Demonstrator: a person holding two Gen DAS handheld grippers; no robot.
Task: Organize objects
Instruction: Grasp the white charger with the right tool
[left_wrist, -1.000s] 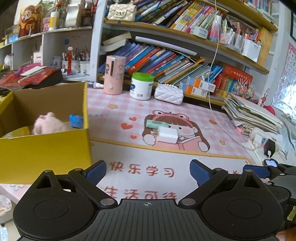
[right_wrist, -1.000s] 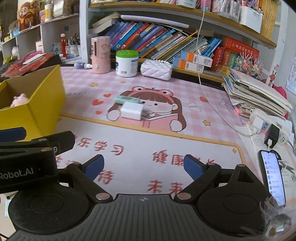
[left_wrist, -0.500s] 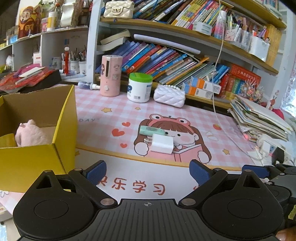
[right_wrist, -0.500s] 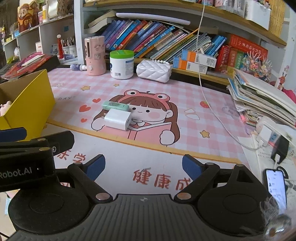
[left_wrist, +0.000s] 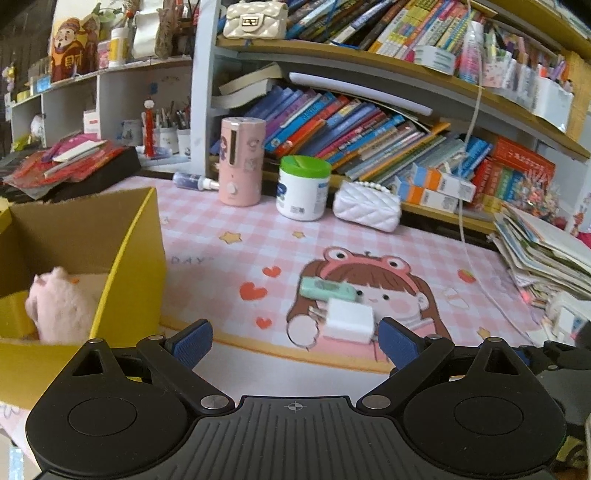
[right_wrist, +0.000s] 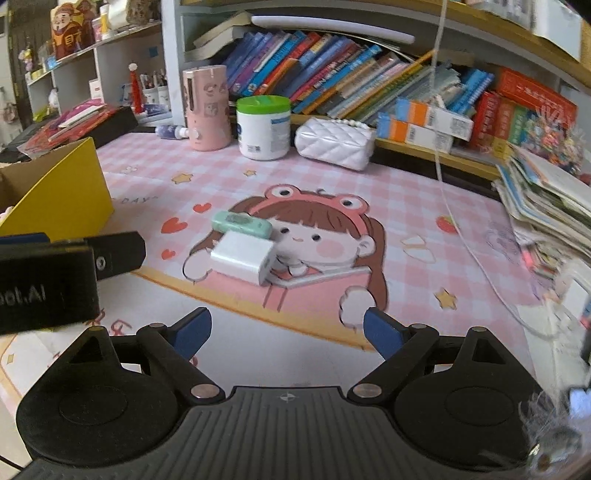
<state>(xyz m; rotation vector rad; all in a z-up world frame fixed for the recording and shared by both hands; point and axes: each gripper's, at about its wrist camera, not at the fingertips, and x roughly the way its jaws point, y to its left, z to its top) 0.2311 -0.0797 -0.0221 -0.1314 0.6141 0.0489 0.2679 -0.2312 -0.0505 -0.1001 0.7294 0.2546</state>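
Note:
A white charger block (left_wrist: 349, 320) and a mint-green flat case (left_wrist: 327, 289) lie side by side on the pink cartoon desk mat; both also show in the right wrist view, the charger (right_wrist: 243, 256) and the case (right_wrist: 242, 222). My left gripper (left_wrist: 295, 341) is open and empty, just short of the charger. My right gripper (right_wrist: 286, 331) is open and empty, a little short of the charger. A yellow cardboard box (left_wrist: 122, 258) at the left holds a pink plush toy (left_wrist: 61, 306).
A pink cylinder (left_wrist: 242, 160), a green-lidded white jar (left_wrist: 303, 188) and a white quilted purse (left_wrist: 367, 206) stand at the back under the bookshelves. A stack of papers (left_wrist: 546, 251) and a white cable (right_wrist: 465, 229) are at the right. The left gripper's body (right_wrist: 55, 273) shows at left.
Both grippers have moved forward over the mat toward the charger and the green case, which now look closer. The yellow box has slid to the left edge of both views.

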